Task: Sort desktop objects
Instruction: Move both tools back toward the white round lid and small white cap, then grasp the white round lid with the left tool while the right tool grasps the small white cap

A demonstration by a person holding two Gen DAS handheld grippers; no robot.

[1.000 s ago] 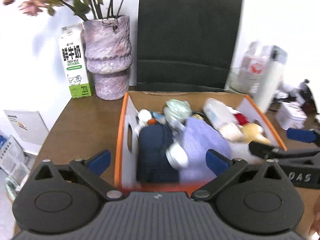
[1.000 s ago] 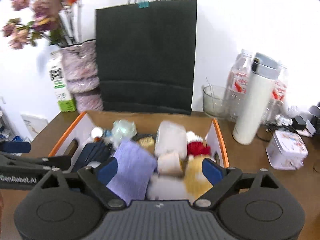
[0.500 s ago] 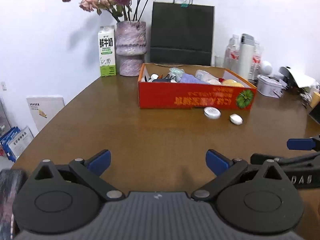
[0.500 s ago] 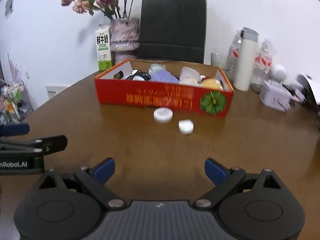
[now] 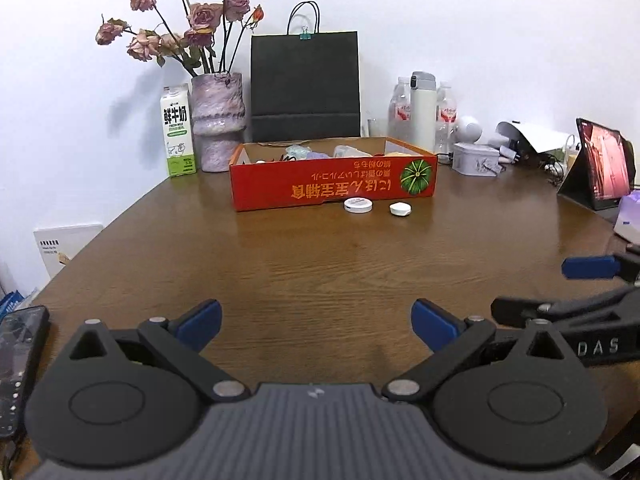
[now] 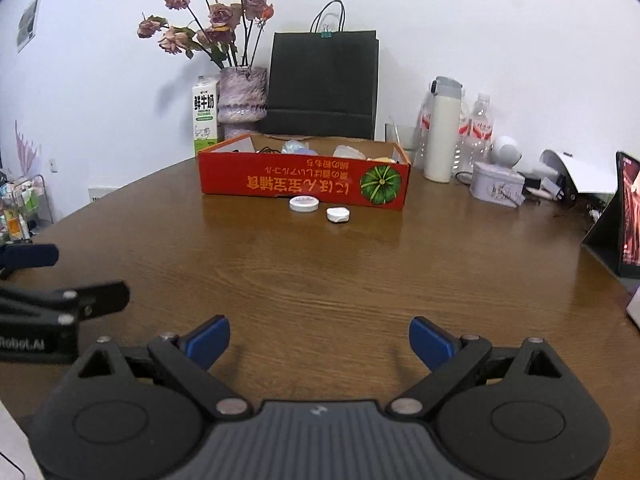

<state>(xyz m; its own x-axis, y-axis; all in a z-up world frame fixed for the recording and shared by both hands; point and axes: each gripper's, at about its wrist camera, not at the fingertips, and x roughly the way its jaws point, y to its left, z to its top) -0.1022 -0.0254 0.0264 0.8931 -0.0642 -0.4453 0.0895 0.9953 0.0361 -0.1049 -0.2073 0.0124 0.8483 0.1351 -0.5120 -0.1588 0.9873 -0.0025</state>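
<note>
Hovering grippers: the left gripper (image 5: 316, 320) and right gripper (image 6: 319, 338) are held low over the wooden table (image 5: 320, 264), at the bottom of each frame.
Jaws: both pairs of blue-tipped fingers are spread wide, with nothing between them.
Box: a red cardboard box (image 5: 332, 182), filled with mixed small objects, is seen at centre frame, well apart from both grippers.
Loose items: a round white tin (image 5: 357, 205) and a small white case (image 5: 400, 209) are left on the table just in front of the box.
Backdrop: a milk carton (image 5: 178, 132), flower vase (image 5: 218, 120) and black paper bag (image 5: 305, 88) are lined up behind the box.
</note>
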